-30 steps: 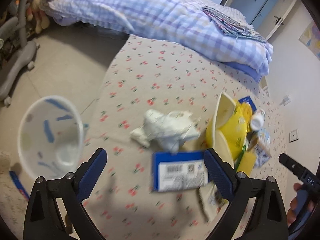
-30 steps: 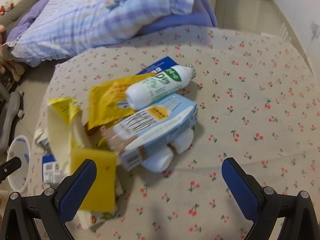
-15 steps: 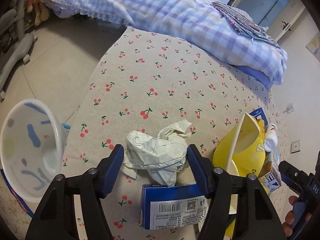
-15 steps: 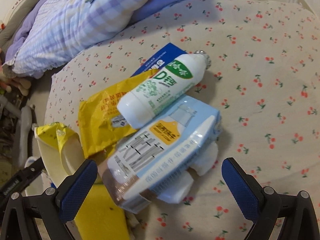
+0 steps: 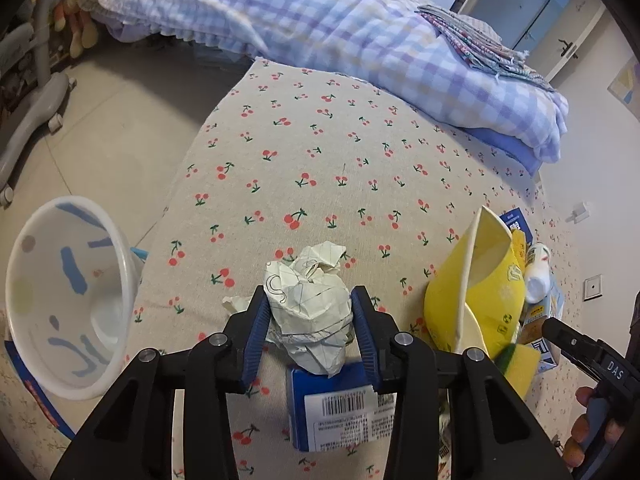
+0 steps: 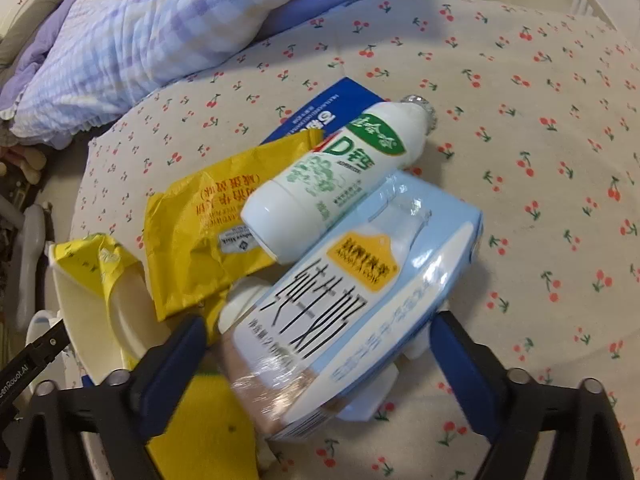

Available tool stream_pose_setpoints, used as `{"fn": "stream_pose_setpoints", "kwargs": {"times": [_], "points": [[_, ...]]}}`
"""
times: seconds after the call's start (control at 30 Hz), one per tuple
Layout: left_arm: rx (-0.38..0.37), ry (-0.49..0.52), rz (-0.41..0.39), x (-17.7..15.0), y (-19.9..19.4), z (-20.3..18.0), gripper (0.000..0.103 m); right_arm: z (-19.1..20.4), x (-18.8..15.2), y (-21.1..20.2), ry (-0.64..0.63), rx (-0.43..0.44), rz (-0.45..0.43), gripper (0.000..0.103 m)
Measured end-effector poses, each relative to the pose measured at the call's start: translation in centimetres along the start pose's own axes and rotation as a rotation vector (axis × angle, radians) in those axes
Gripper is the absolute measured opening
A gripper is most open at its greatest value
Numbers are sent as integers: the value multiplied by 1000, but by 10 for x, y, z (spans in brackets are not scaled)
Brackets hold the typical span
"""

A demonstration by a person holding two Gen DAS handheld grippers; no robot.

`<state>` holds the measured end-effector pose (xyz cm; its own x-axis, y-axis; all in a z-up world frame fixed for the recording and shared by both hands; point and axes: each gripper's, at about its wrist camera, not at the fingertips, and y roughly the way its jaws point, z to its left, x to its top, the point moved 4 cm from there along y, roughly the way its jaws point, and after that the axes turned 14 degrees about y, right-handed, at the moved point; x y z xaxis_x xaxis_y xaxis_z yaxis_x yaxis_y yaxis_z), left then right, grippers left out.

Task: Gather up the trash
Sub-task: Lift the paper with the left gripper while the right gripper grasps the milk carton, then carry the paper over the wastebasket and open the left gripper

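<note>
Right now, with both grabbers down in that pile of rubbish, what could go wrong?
1. The left gripper has just been closing its jaws on the crumpled paper. Paper squashes, so it might slip out when lifted.
2. The right gripper has been closing around the pale blue milk pack, but the white bottle leans on it. Lifting the pack could send the bottle rolling across the cherry-print cloth.
3. The white bin sits off the table's side, so a loose drop could miss.

The left gripper closes onto the crumpled paper; the right gripper narrows around the milk carton.
</note>
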<state>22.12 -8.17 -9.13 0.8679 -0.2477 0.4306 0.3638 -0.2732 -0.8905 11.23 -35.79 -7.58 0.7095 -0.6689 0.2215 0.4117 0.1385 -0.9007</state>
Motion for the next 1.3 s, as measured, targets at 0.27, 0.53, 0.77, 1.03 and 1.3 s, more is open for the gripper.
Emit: {"fn": "stream_pose_setpoints", "kwargs": {"times": [0.27, 0.53, 0.77, 1.03, 1.3], "points": [[-5, -2, -15, -17, -23, 11, 43, -37, -2, -25, 3, -70, -30, 85], [-14, 1, -35, -28, -40, 17, 43, -72, 6, -39, 72, -98, -46, 85], [-25, -9, -37, -33, -46, 21, 43, -85, 7, -5, 191, -29, 59, 79], [-36, -16, -69, -34, -63, 30, 43, -93, 8, -23, 234, 31, 27, 56], [-10, -59, -112, -45, -91, 63, 43, -41, -7, -78, 157, 187, -55, 56]]}}
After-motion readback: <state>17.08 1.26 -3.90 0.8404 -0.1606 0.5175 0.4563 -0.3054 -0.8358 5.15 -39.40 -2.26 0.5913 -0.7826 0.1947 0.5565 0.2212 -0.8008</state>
